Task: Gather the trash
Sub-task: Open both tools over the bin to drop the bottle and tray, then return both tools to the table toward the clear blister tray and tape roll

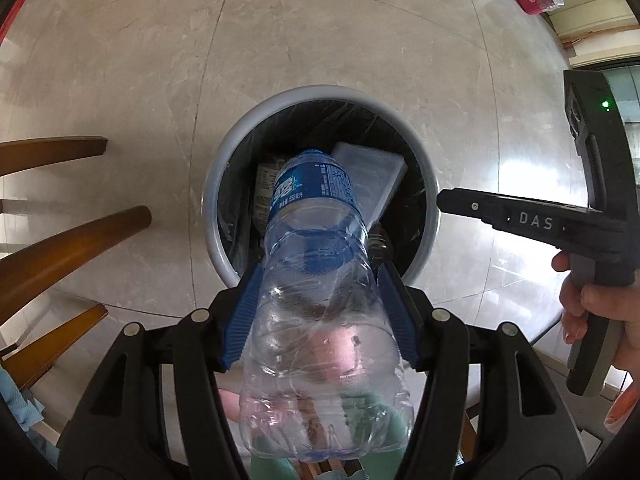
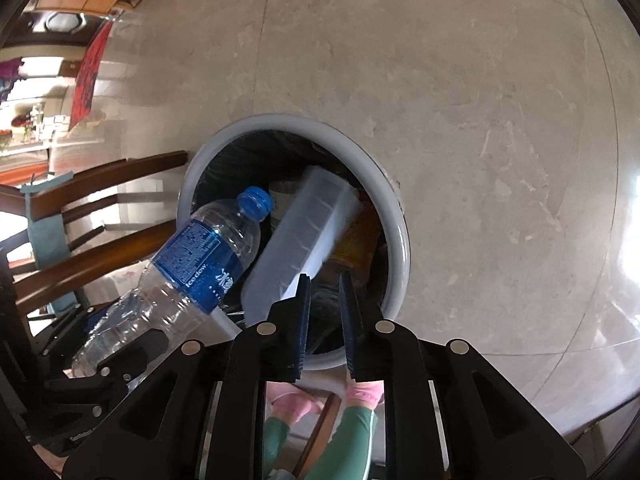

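Two tongs hang over a grey trash bin point(image 1: 430, 216) that stands on the tiled floor point(image 1: 360, 40). Left tongs point(image 1: 320, 276) pinch a clear plastic bottle point(image 1: 320, 280) with a blue label; its blue pads press on both sides, and the cap end points down into the bin. Right tongs point(image 2: 325, 280) are slightly spread, with nothing between the pads. Inside the bin a translucent plastic box point(image 2: 304, 232) leans on other trash. Wooden chair legs point(image 1: 60, 248) stand beside the bin.

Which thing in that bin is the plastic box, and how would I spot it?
Find the round grey bin on the pale stone floor. Inside its black liner, the plastic box leans tilted among the trash. It alone is frosted, pale and rectangular; the orange wrapper beside it is crumpled.
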`<state>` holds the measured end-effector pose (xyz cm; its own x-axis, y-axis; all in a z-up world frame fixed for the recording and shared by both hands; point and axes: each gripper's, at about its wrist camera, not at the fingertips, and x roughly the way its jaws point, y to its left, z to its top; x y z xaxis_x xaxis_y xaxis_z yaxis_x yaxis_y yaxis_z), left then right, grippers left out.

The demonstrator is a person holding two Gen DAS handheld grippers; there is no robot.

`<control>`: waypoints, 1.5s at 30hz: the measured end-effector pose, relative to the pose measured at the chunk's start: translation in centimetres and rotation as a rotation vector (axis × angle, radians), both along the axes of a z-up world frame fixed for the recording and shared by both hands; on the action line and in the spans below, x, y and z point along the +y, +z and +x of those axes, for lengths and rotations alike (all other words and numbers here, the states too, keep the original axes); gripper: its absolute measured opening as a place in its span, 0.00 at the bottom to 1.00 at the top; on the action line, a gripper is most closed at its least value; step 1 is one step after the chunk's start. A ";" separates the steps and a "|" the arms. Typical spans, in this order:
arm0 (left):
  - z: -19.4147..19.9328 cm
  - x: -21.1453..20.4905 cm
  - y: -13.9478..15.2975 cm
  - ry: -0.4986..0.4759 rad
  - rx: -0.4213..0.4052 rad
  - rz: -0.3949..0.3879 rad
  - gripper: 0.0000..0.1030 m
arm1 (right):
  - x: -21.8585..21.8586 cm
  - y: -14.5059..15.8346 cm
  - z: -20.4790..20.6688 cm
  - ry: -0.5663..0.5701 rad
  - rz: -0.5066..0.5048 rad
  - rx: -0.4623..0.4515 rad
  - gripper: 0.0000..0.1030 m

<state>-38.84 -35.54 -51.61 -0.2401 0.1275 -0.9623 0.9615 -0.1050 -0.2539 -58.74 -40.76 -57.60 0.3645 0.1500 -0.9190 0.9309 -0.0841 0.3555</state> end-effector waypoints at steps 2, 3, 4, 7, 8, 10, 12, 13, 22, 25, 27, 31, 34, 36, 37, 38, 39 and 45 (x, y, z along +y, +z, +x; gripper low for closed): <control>0.1 0.1 -0.2 0.004 0.005 0.002 0.56 | -0.1 0.4 -0.2 -0.009 -0.008 -0.006 0.19; 0.1 0.0 -0.3 0.008 0.006 0.004 0.56 | -0.2 0.6 -0.3 -0.014 -0.012 -0.008 0.21; 0.1 0.0 -0.3 0.010 0.008 0.004 0.57 | -0.2 0.8 -0.4 -0.018 -0.013 -0.013 0.21; 0.1 0.0 0.0 0.007 0.009 -0.010 0.59 | -0.2 1.6 -0.6 -0.028 -0.022 -0.018 0.21; 0.1 0.1 0.0 0.007 0.006 -0.017 0.64 | -0.2 1.8 -0.8 -0.029 -0.023 -0.020 0.21; 0.0 0.0 0.4 0.019 0.012 -0.026 0.68 | 0.0 2.2 -1.0 -0.031 -0.028 -0.022 0.22; -0.1 0.0 0.8 0.025 0.015 -0.030 0.68 | 0.1 2.6 -1.3 -0.037 -0.031 -0.023 0.22; -0.2 0.0 1.1 0.024 0.013 -0.031 0.68 | 0.2 2.9 -1.5 -0.039 -0.033 -0.024 0.22; 1.1 1.6 6.7 0.074 0.041 -0.057 0.69 | 1.2 8.1 -2.3 -0.031 -0.062 -0.051 0.24; 2.1 2.7 10.2 0.090 0.046 -0.081 0.71 | 1.5 11.3 -2.0 -0.016 -0.089 -0.073 0.27; 2.8 3.4 12.3 0.113 0.050 -0.094 0.71 | 1.7 13.6 -1.6 0.002 -0.109 -0.083 0.27; 3.8 5.0 16.8 0.155 0.085 -0.100 0.72 | 1.8 18.6 -0.8 0.013 -0.145 -0.108 0.33; 4.5 6.8 21.7 0.149 0.115 -0.147 0.73 | 1.7 23.3 0.3 0.033 -0.188 -0.130 0.40; 5.5 8.0 25.4 0.161 0.142 -0.185 0.77 | 1.5 27.3 1.8 0.082 -0.229 -0.154 0.44; 6.1 8.5 27.2 0.171 0.154 -0.205 0.78 | 1.4 29.2 2.7 0.111 -0.247 -0.164 0.44; 6.9 9.3 29.4 0.182 0.169 -0.230 0.78 | 1.3 30.8 3.6 0.135 -0.268 -0.168 0.45; 7.7 10.0 31.1 0.183 0.170 -0.253 0.79 | 1.2 32.8 4.8 0.169 -0.292 -0.177 0.48; 16.5 15.4 41.4 0.383 0.088 -0.387 0.88 | 1.7 42.9 14.4 0.388 -0.400 -0.285 0.58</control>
<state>-22.37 -20.11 -10.26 -0.2818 -0.3437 -0.8958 0.9262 0.1463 -0.3474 -44.32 -39.06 -14.68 0.5914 -0.0145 -0.8063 0.7309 0.4321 0.5283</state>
